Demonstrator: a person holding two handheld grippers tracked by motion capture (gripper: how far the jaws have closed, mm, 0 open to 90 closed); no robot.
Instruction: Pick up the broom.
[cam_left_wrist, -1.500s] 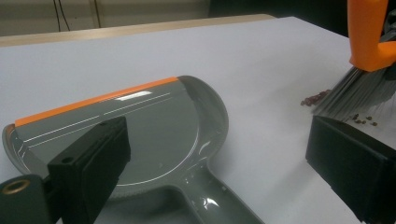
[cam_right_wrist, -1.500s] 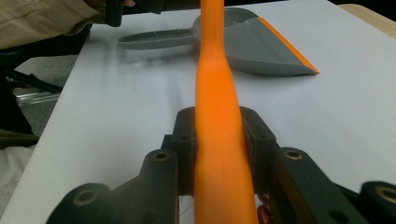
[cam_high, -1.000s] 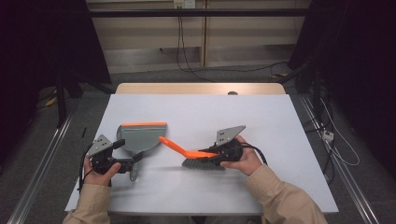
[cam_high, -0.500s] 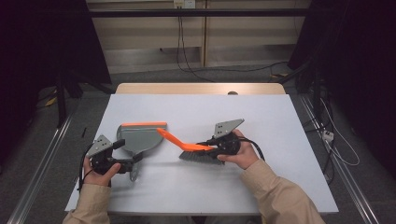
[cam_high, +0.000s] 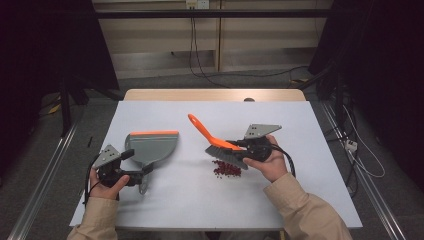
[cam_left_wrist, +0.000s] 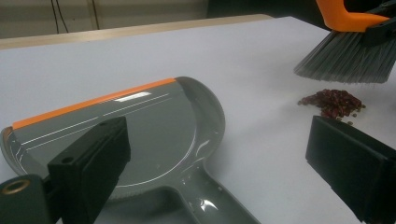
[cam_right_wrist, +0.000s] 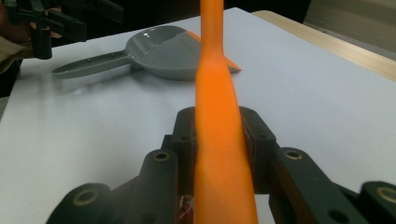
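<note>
Lifted since the earlier frame, the orange-handled hand brush with grey bristles (cam_high: 220, 142) has uncovered a small heap of dark red beads (cam_high: 227, 169) on the white worktop (cam_high: 300, 130). At left, the left gripper (cam_high: 134, 176) fingers stand wide around the grey plastic dustpan with orange lip (cam_high: 150, 146) handle: clamp it first, lip toward the heap. The right gripper (cam_high: 239, 147) grips the brush; sweep low and leftward, in short strokes.

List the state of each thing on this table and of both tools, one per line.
Grey plastic dustpan with orange lip: flat on the table, empty, unheld.
Orange-handled brush with grey bristles: held, bristles just above the pile.
Small pile of dark red bits: loose on the table.
Left tool: open, around the dustpan's handle.
Right tool: shut on the brush handle.
</note>
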